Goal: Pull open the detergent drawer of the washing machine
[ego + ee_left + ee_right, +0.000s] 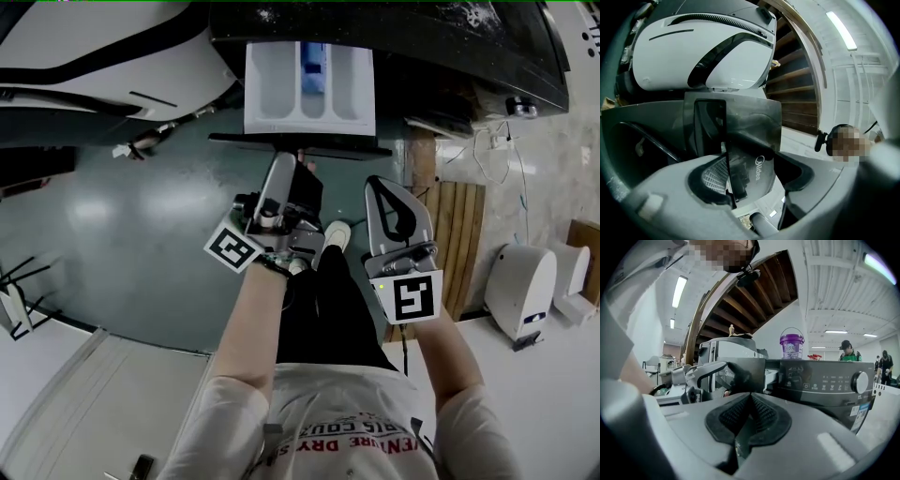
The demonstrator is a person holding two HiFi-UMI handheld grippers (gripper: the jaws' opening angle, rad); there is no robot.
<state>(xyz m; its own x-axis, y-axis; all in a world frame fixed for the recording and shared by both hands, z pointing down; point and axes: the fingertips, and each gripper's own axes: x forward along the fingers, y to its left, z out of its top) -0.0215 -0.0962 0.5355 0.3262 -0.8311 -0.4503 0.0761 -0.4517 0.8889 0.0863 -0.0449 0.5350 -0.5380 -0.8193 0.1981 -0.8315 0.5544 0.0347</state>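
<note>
I read "Midea" on the dark glossy drawer front panel (pixel 754 136) between my left jaws, and "VENTURE DRY" on the white T-shirt (pixel 319 401) behind them.

The top edge cuts off the washing machine (pixel 450 47).

Purple lidded tub (pixel 792 344), wooden staircase (pixel 754 301) overhead, rounded white appliance (pixel 708 51), ceiling strip light (pixel 678 290)

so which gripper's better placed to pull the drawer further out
Left. The left gripper already grips the drawer by its front and sits in line with it. The right gripper is shut, empty and off to the side.
</note>
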